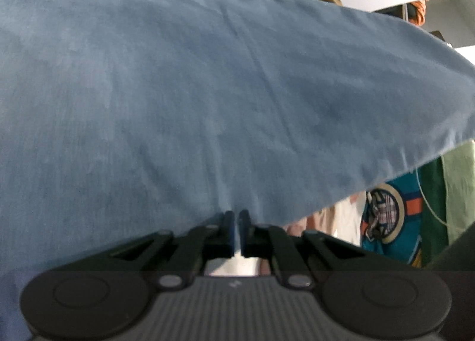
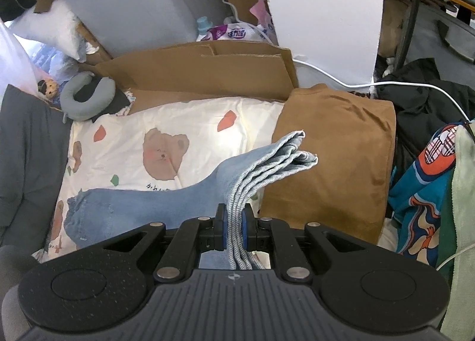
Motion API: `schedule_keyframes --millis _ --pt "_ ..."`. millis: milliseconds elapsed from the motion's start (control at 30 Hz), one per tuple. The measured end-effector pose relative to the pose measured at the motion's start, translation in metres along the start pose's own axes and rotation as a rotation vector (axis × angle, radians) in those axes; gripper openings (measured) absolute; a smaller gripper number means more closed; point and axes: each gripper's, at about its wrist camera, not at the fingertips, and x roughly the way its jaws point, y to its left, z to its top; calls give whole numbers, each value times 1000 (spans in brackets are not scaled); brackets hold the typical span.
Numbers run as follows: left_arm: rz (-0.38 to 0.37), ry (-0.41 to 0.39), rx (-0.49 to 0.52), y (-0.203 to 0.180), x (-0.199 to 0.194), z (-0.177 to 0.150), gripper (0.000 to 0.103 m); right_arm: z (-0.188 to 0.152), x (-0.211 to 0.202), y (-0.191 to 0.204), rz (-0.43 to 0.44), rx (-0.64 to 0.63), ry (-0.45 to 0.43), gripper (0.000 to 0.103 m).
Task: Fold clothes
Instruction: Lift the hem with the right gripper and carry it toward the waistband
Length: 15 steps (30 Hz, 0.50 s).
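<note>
- Blue denim garment [image 1: 207, 88], soft and faded, fills almost the whole left wrist view, spread wide and slightly blurred, with a faint crease running down its middle.
- Left gripper [image 1: 237, 229], black with blue pads, has its jaws drawn nearly together on the lower edge of that denim; a thin strip of the cloth shows pinched between the pads.
- Past the denim's right hem, a teal printed cloth with a round badge [image 1: 392, 216] and a green fabric [image 1: 457, 192] lie near each other.
- In the right wrist view, the same blue denim garment [image 2: 142, 201] trails from the gripper down to the left across a cream bedsheet printed with brown bears [image 2: 178, 139].
- Right gripper [image 2: 234, 228] is clamped on a bunch of several folded denim layers, whose pale hems [image 2: 294, 151] stick up and out to the right beyond the pads.
- A folded brown garment [image 2: 332, 156] lies on the sheet just right of the gripper, with flattened brown cardboard [image 2: 207, 70] behind it.
- A grey neck pillow [image 2: 86, 97] rests at the sheet's far left corner.
</note>
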Motion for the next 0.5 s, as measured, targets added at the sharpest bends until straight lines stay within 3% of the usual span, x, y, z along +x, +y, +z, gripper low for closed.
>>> schedule_keyframes --millis 500 --pt "39 -116 6 7 19 97 2 -4 -7 14 15 -10 12 8"
